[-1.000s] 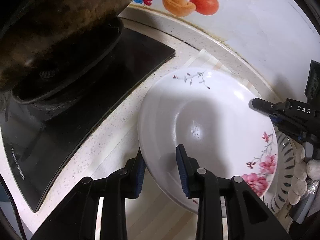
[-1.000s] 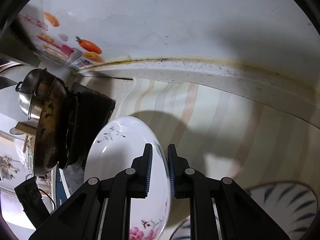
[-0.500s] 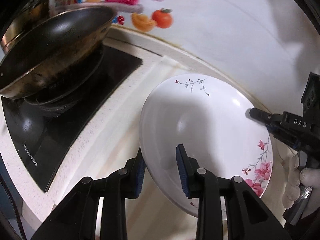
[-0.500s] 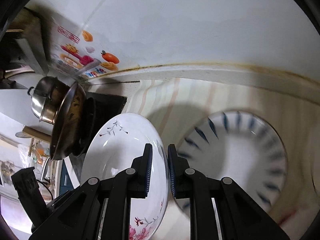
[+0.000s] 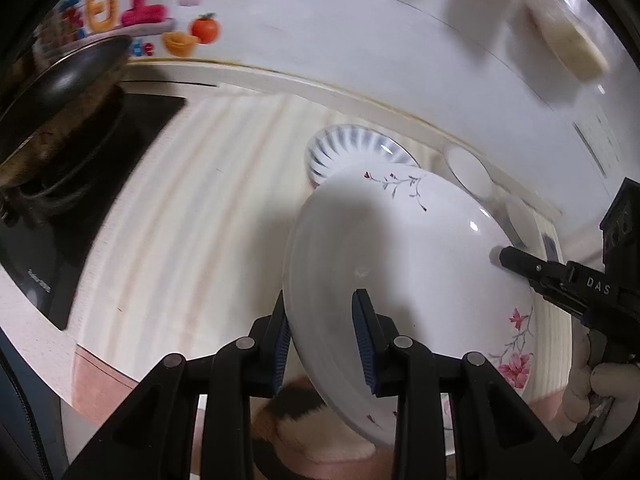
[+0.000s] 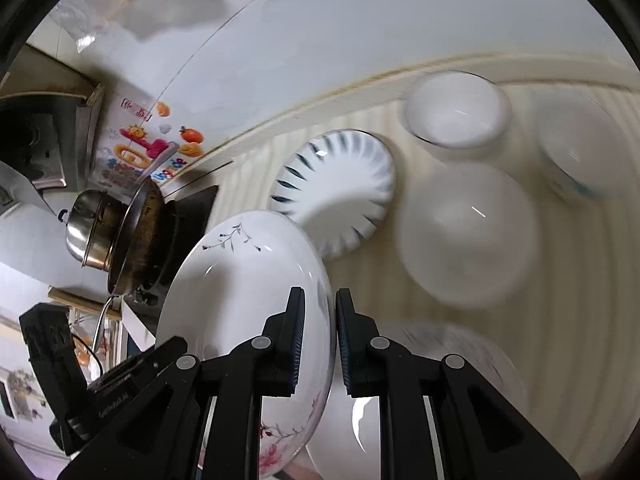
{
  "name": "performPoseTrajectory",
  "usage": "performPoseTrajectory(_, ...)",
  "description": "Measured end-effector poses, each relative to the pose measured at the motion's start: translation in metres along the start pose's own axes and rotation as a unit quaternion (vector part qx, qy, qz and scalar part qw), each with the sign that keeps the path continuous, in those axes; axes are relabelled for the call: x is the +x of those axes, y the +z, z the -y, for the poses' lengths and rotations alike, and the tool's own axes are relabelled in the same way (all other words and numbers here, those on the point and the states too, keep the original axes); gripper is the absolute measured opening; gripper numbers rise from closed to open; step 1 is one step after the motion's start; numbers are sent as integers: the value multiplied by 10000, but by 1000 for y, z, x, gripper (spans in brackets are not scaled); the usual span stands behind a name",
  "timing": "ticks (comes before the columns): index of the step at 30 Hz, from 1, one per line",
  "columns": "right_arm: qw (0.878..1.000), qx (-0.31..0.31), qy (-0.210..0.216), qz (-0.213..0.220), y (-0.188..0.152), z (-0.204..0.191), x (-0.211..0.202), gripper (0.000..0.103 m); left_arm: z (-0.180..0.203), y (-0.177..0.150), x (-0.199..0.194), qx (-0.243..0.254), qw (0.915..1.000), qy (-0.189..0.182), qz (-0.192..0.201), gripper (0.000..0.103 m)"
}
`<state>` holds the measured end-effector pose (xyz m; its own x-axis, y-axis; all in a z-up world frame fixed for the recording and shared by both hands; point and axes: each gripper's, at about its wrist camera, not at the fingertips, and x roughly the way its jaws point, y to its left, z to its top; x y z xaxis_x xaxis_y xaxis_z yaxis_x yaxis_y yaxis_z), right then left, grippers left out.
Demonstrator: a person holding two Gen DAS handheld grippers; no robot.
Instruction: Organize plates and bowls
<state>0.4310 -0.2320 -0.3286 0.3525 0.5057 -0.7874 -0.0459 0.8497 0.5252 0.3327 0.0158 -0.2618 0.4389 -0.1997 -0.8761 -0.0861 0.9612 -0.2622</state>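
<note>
A white plate with pink flowers [image 5: 404, 264] is held in the air, tilted, above the striped mat. My left gripper [image 5: 322, 340] is shut on its near rim. My right gripper [image 6: 320, 340] is shut on the opposite rim of the same plate [image 6: 240, 280]; it shows at the right of the left wrist view [image 5: 560, 280]. A blue-striped plate [image 6: 336, 188] lies on the mat behind the held plate and also shows in the left wrist view [image 5: 352, 144]. Several white bowls [image 6: 468, 232] stand to its right.
A black stove [image 5: 80, 184] with a dark wok [image 5: 60, 80] is at the left, a steel pot [image 6: 92, 228] beside it. The white wall runs along the back of the cream striped mat [image 5: 192, 220]. Another white dish [image 6: 452, 360] lies under my right gripper.
Both grippers have carried the flowered plate up and to the right, away from the stove. The blue-striped plate and the bowls have come into view.
</note>
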Motion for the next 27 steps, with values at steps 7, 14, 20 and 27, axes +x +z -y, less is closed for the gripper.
performPoseTrajectory(7,9987,404,-275,111,-60,53,-40,18,39,-28,19,542,9977,-138,-374,27)
performPoseTrajectory(14,9956,811,-462,15,-100,103,-41,18,70,-51,52,1078,9913,-23,-755,27)
performPoseTrajectory(20,9935,987,-563,-29,-110,122,-33,18,79,-61,76,1282,9866,126,-1004,27)
performPoseTrajectory(27,9934,937,-651,-99,-110,123,-23,18,79,-62,84,1336,9846,275,-1092,27)
